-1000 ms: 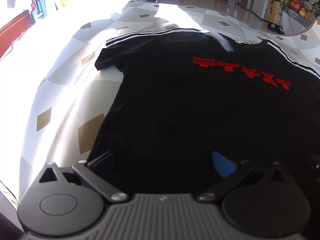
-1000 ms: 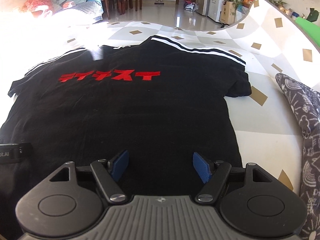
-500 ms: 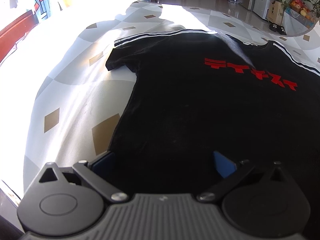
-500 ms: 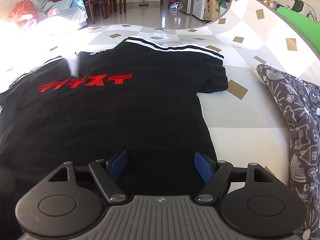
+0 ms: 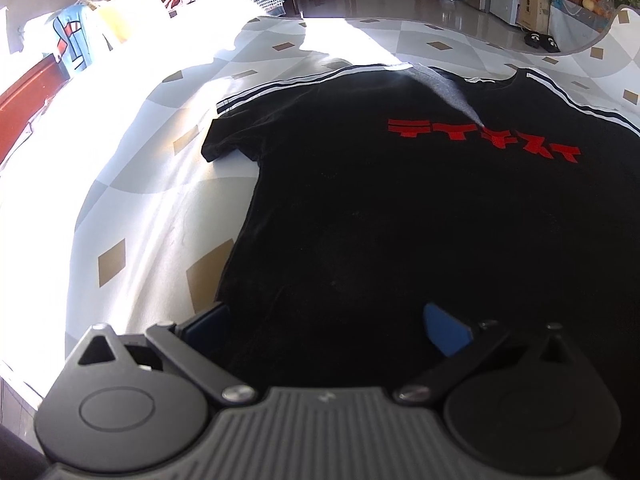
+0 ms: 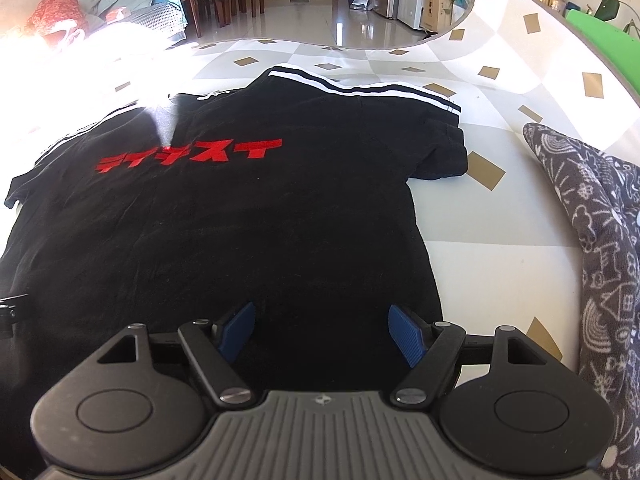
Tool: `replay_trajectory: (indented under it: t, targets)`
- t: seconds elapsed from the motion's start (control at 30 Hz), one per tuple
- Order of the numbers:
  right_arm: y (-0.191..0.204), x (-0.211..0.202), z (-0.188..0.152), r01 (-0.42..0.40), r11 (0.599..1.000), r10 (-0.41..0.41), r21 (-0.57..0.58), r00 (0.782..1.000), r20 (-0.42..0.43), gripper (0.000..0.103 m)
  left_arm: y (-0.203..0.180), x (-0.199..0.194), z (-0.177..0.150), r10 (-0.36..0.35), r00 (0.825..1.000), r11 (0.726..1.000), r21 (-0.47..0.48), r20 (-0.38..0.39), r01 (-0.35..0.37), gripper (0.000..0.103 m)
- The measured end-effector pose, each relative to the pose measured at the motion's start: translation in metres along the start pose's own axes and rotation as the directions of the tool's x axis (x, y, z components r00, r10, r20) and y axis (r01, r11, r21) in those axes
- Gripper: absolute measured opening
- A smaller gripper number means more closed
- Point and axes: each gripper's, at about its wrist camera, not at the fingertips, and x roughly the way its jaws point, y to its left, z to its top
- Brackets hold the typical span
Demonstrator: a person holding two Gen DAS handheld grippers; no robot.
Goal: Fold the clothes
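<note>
Shifted view; black T-shirt (image 5: 400, 220), red katakana-like print (image 6: 192, 156)

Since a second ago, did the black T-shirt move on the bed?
Cannot tell. The black T-shirt sits the same against the tan diamonds beside its hem; only the camera view shifted.

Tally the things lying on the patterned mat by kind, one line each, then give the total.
Black T-shirt with red lettering: 1
Dark patterned cloth at the mat's right edge: 1
Total: 2, both on the checkered mat.
</note>
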Motion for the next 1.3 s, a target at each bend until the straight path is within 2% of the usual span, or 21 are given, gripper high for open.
replay_trajectory:
  t: [0.13, 0.3, 0.43, 0.5, 0.67, 0.77, 1.03, 1.3]
  targets:
    - [0.015, -0.007, -0.008, -0.064, 0.998, 0.064, -0.029, 0.998, -0.006, 0.072, -0.004, -0.005, -0.005, -0.023, 1.0, 1.0, 0.007, -0.01, 0.023, 0.103]
    - [0.041, -0.013, -0.021, -0.121, 0.984, 0.121, -0.127, 0.993, -0.007, 0.072, -0.014, -0.01, -0.013, -0.054, 0.998, 0.997, 0.051, -0.017, 0.054, 0.103]
    - [0.056, -0.014, -0.03, -0.11, 0.971, 0.116, -0.213, 0.993, 0.015, 0.072, -0.012, -0.01, -0.015, -0.07, 0.997, 0.997, 0.043, -0.02, 0.071, 0.103]
    - [0.052, -0.013, -0.03, -0.109, 0.977, 0.115, -0.185, 0.993, 0.021, 0.073, -0.006, -0.009, -0.015, -0.073, 0.997, 0.997, 0.012, -0.029, 0.073, 0.103]
    - [0.035, -0.01, -0.027, -0.043, 0.995, 0.045, -0.086, 0.999, 0.019, 0.074, 0.011, -0.005, -0.015, -0.049, 0.998, 0.997, -0.06, -0.045, 0.046, 0.103]
    - [0.025, -0.01, -0.026, -0.011, 0.999, 0.011, -0.042, 1.0, 0.015, 0.074, 0.017, -0.004, -0.015, -0.061, 0.997, 0.995, -0.084, -0.057, 0.056, 0.103]
    - [0.001, -0.01, -0.024, 0.026, 0.999, -0.026, 0.033, 1.0, -0.002, 0.076, 0.017, -0.007, -0.016, -0.047, 0.998, 0.997, -0.064, -0.051, 0.044, 0.103]
    - [-0.003, -0.011, -0.024, 0.028, 0.999, -0.028, 0.036, 1.0, -0.007, 0.078, 0.012, -0.007, -0.016, -0.041, 0.998, 0.998, -0.053, -0.046, 0.038, 0.103]
